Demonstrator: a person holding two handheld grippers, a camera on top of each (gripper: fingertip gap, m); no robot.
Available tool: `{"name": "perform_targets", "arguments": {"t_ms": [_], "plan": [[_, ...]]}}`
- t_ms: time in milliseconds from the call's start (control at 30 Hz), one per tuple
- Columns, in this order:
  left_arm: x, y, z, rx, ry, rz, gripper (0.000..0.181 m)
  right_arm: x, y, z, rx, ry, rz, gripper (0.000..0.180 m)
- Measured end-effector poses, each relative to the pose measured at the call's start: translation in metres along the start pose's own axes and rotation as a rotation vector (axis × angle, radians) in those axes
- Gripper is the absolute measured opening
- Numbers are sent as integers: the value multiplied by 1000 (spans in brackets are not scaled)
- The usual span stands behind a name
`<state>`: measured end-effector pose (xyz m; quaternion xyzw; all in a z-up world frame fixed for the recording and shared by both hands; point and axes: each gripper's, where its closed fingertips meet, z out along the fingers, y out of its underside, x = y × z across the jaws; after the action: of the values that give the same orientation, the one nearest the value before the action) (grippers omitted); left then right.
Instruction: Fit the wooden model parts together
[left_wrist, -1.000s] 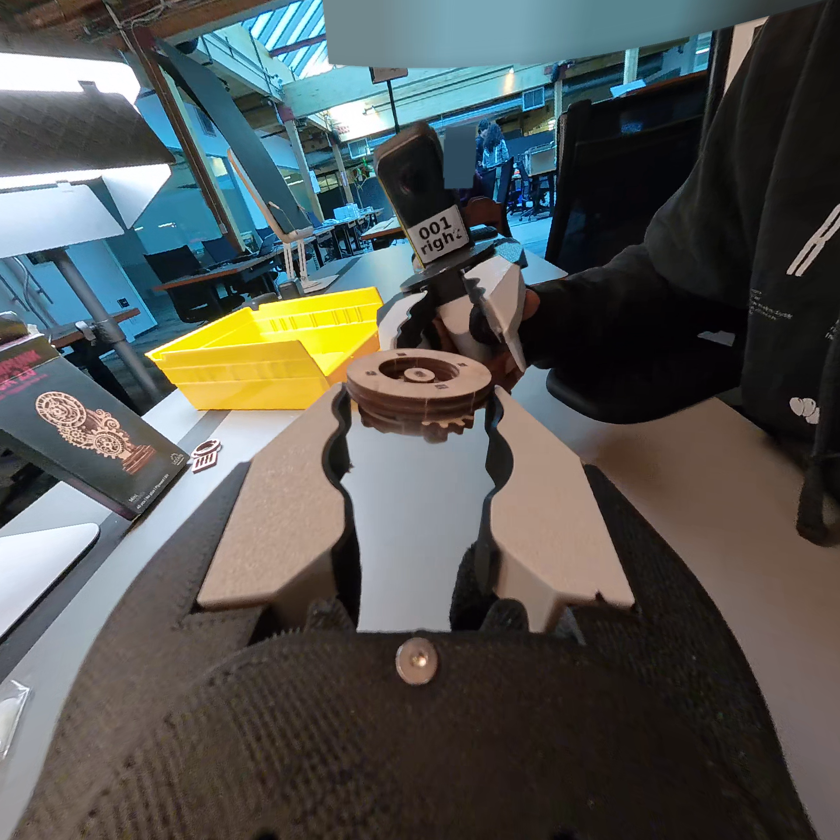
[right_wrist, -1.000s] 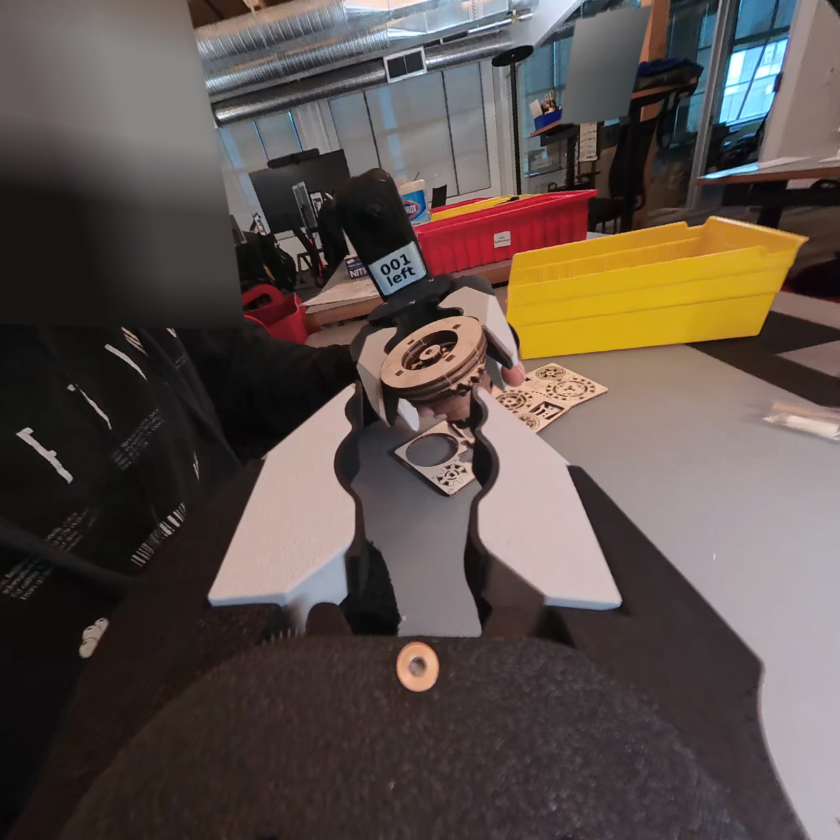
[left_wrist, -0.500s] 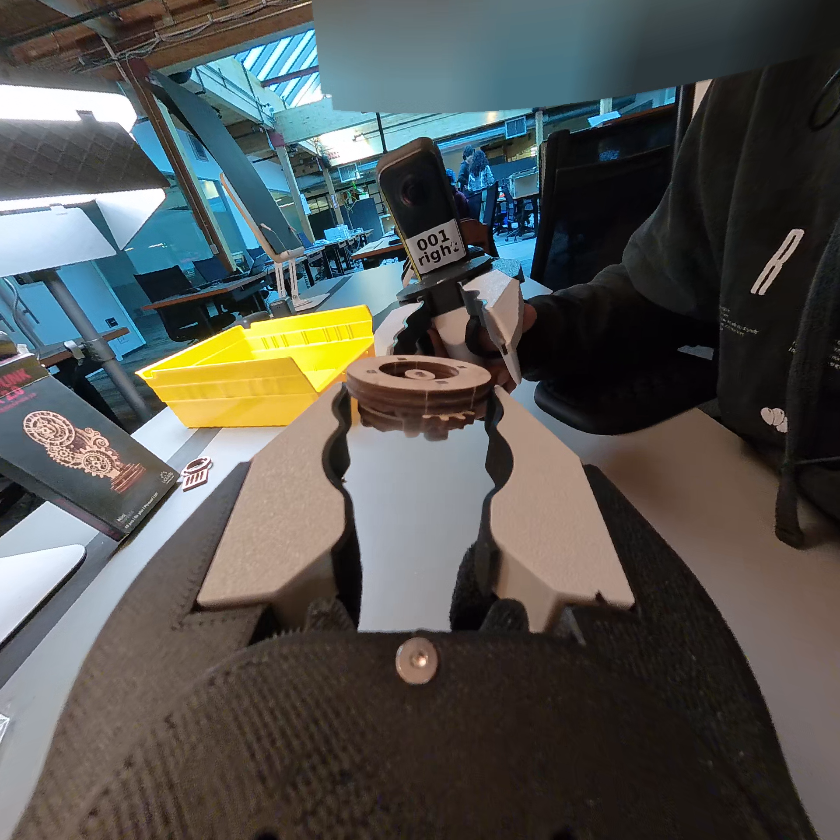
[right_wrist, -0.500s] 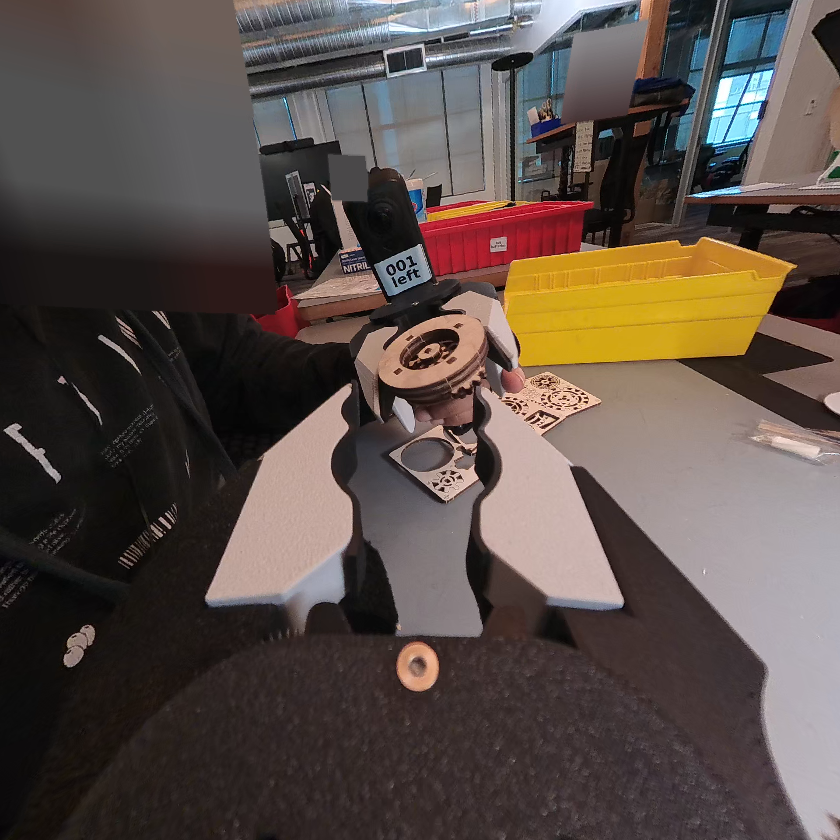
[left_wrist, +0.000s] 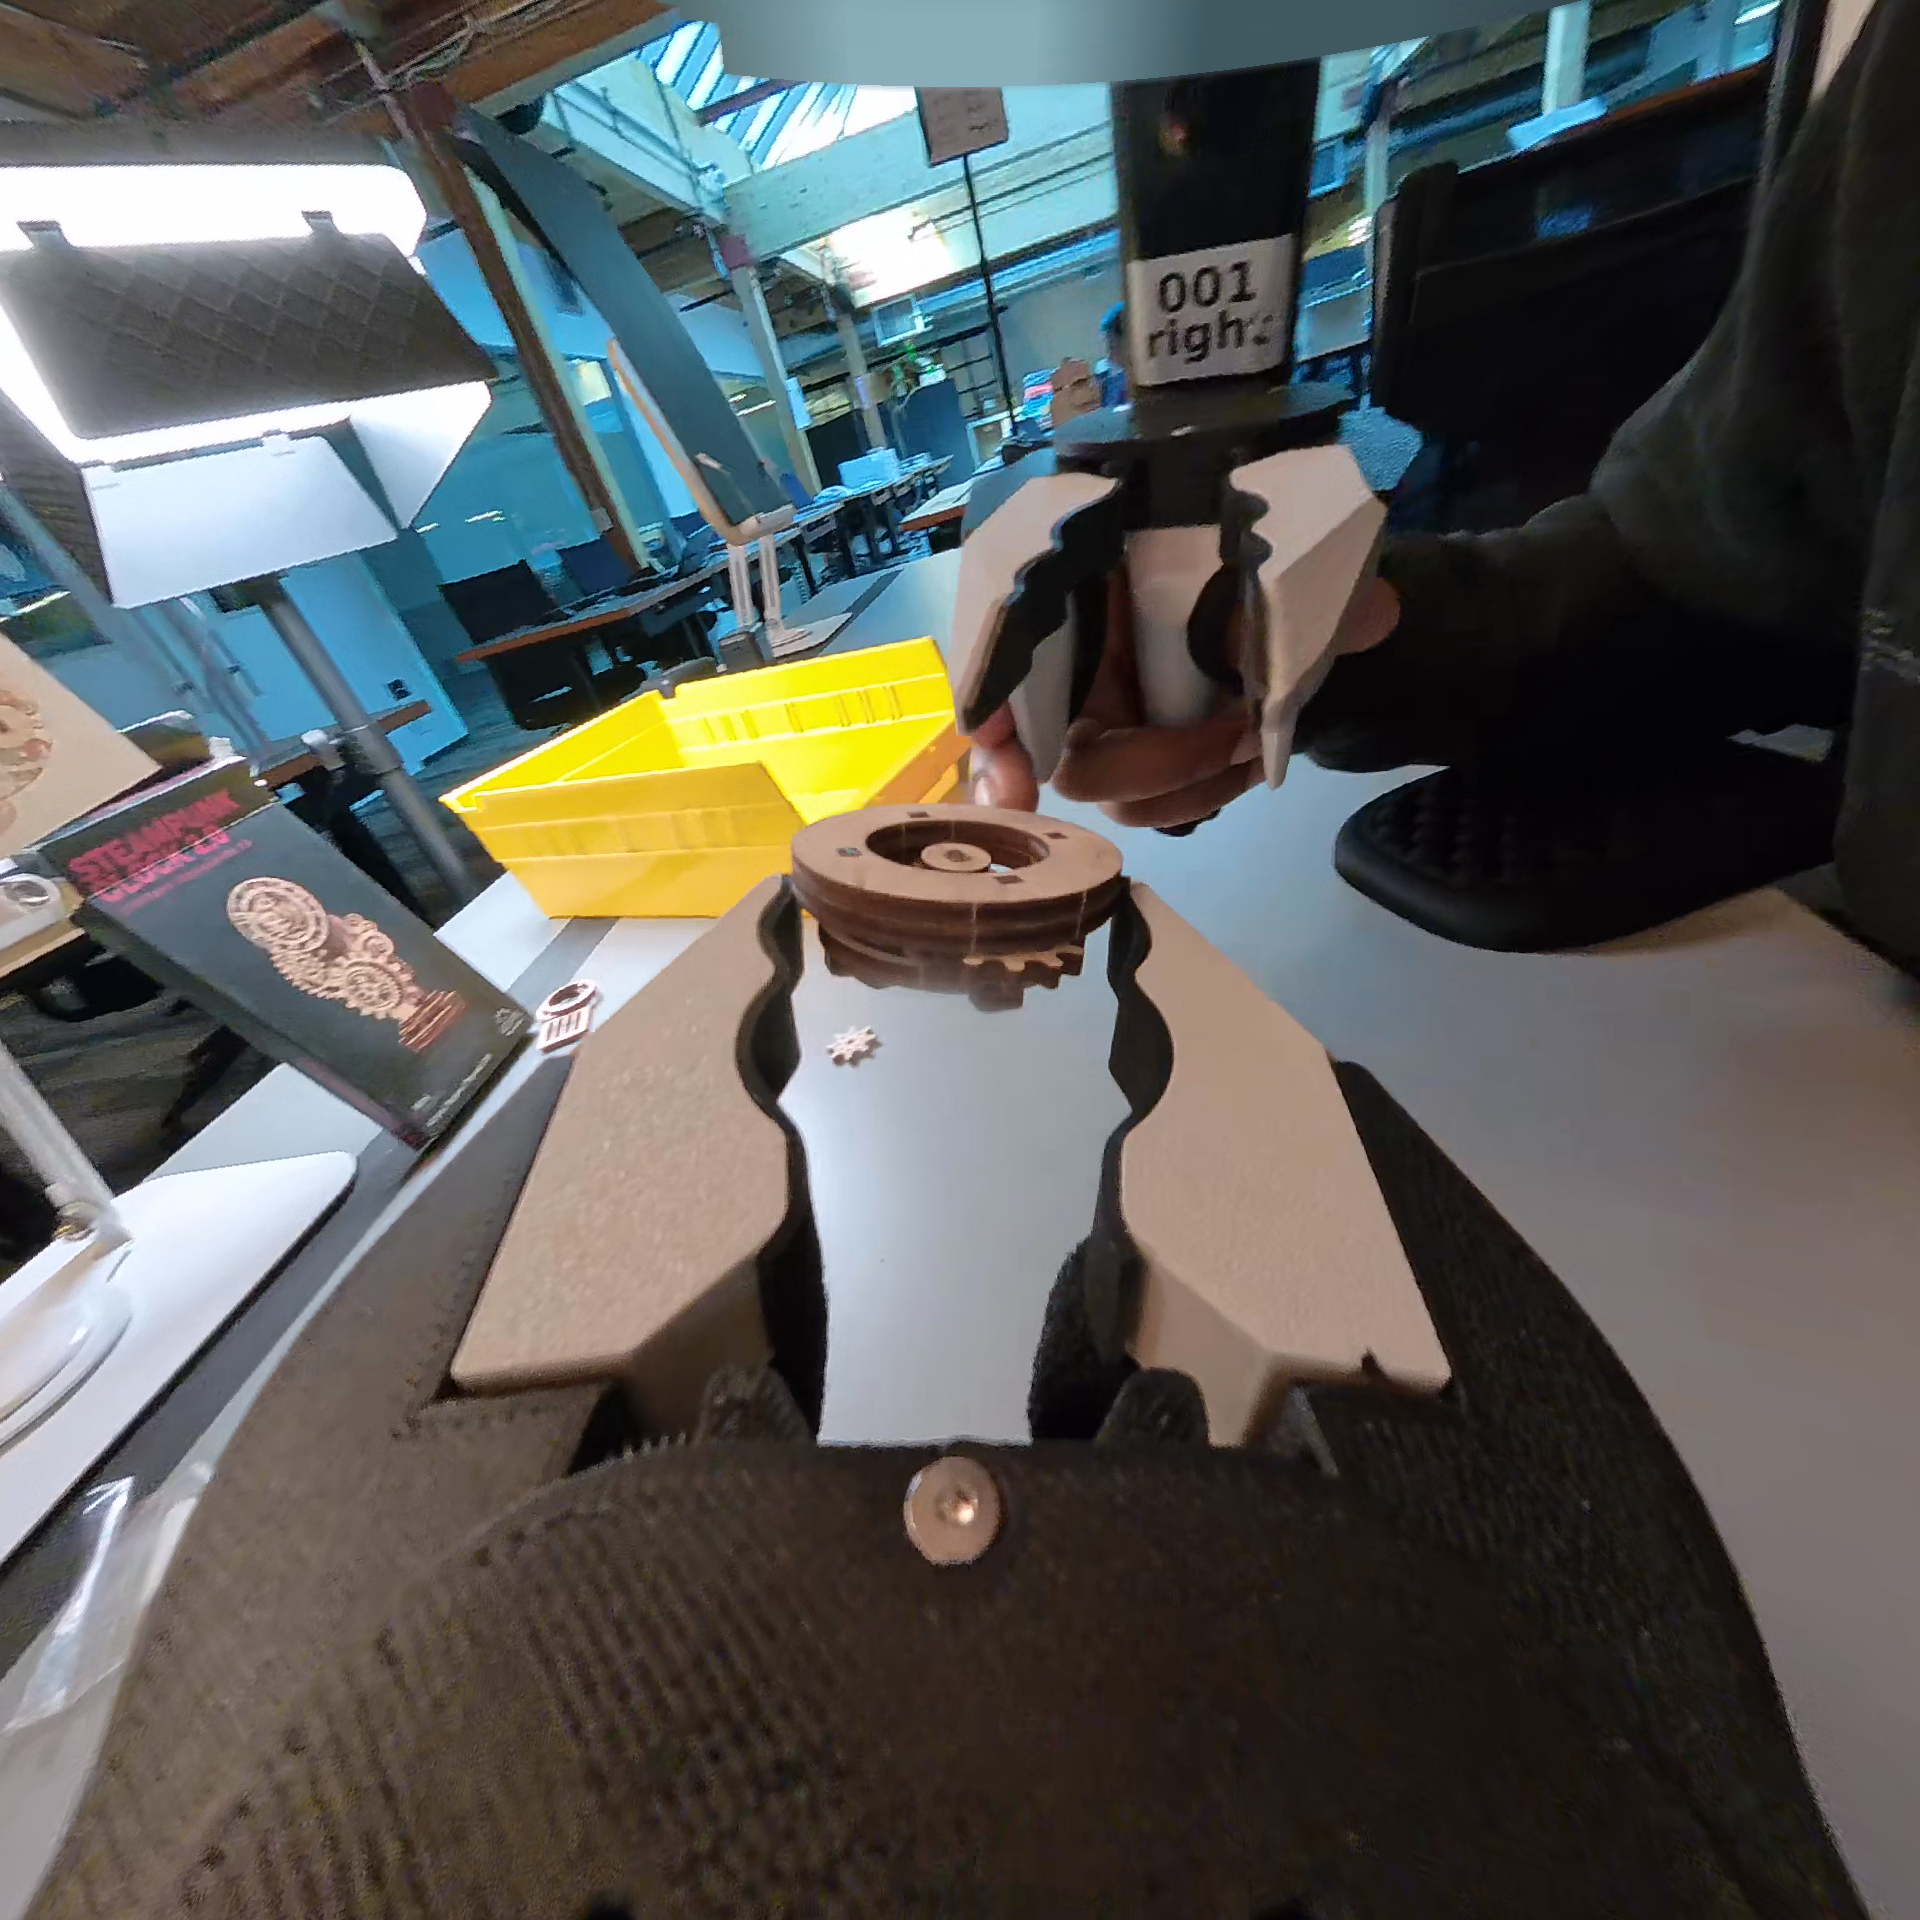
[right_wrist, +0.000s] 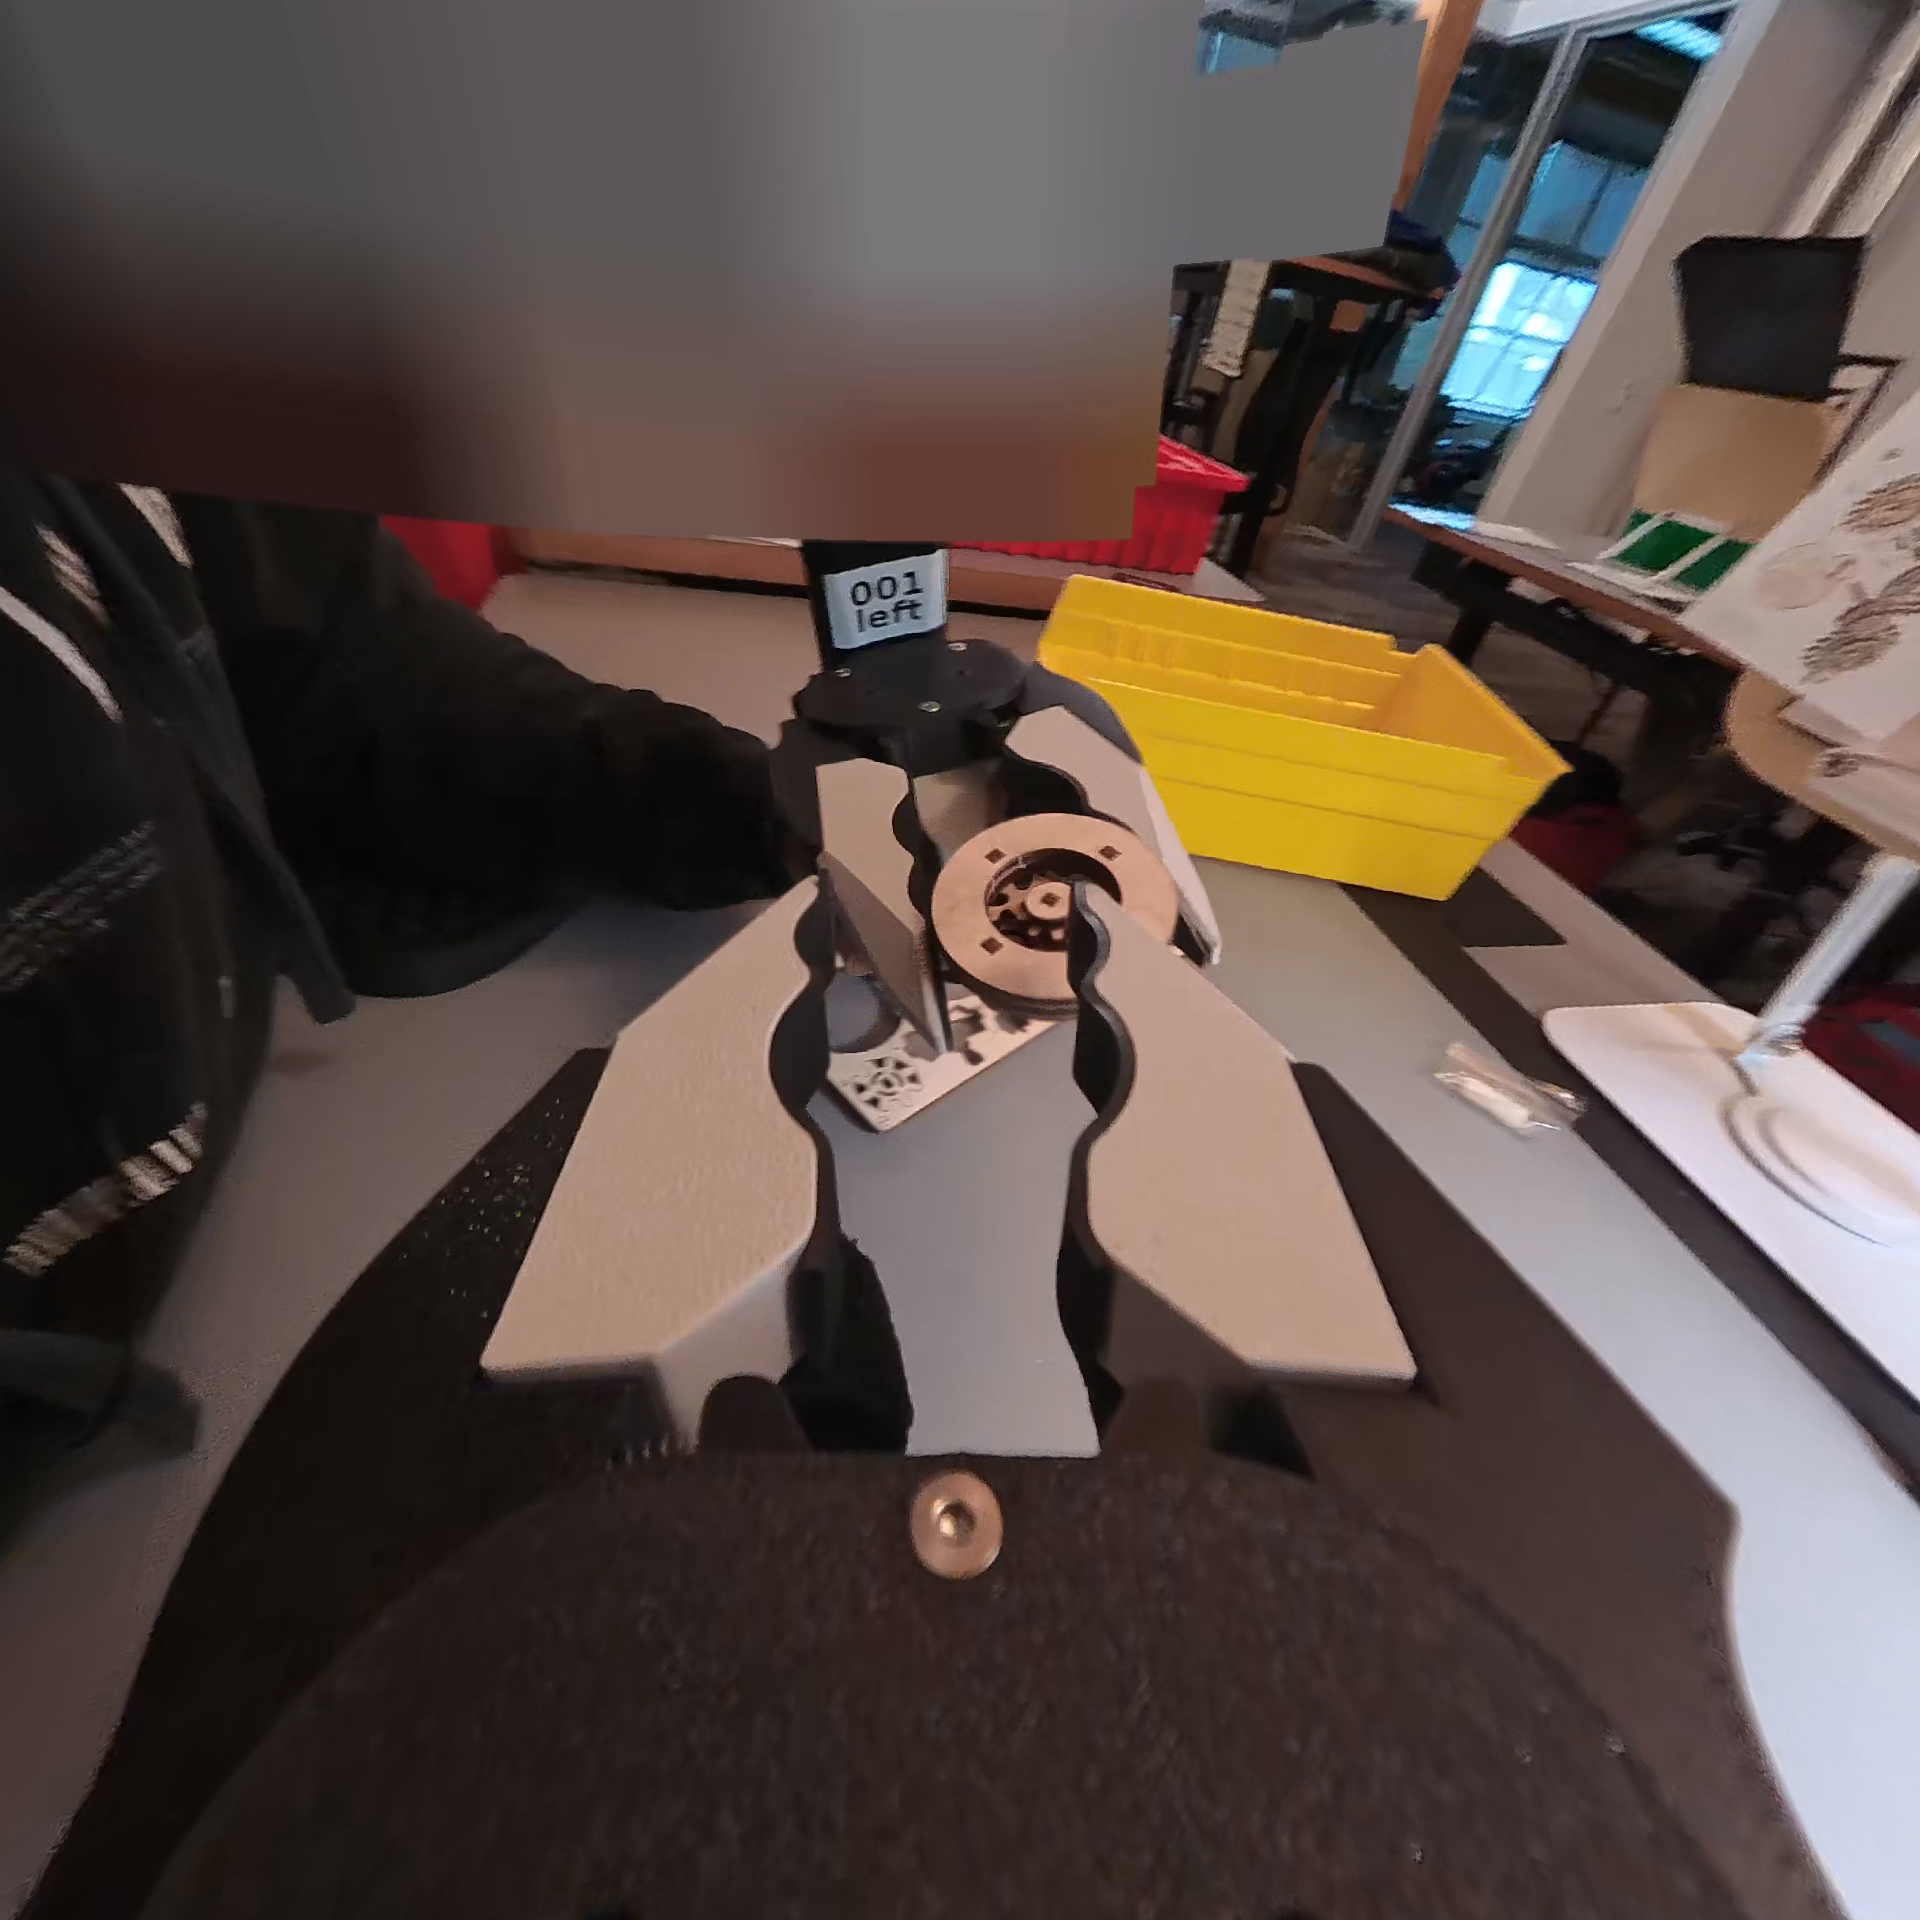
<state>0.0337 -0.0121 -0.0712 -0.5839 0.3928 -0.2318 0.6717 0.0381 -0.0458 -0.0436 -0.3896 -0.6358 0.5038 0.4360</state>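
The grey table (left_wrist: 1558, 1143) carried a yellow bin (left_wrist: 727, 790). Above it the left gripper (left_wrist: 956, 914) clamped the wooden gear stack (left_wrist: 956, 883) (lying flat), while the right gripper (right_wrist: 940, 914) stood wide, empty. A small loose gear (left_wrist: 852, 1044) lay beneath.

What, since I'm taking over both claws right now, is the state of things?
Left claw: shut on the wooden gear drum, held level above the table.
Right claw: open, empty, just beyond the wooden gear drum.
Loose on the table: a small gear and a cut-out parts sheet.
Done: several discs already stacked.
Left: probably pick up the small gear with the right claw and fit it.
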Motion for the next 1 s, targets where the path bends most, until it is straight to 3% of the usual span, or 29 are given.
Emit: {"name": "perform_targets", "arguments": {"t_ms": [133,267,400,600,1000], "plan": [[-9,6,0,-40,-75,33,58,14,3,1,-26,115,-17,39],[-13,12,3,-80,-120,52,59,-11,10,20,-91,50,-95,38],[-16,18,3,-131,-147,77,59,-6,19,27,-168,105,-154,38],[-14,15,4,-146,-144,91,58,10,29,22,-269,115,-73,46],[-6,12,3,-111,-89,61,58,5,29,22,-273,73,-10,46]]}}
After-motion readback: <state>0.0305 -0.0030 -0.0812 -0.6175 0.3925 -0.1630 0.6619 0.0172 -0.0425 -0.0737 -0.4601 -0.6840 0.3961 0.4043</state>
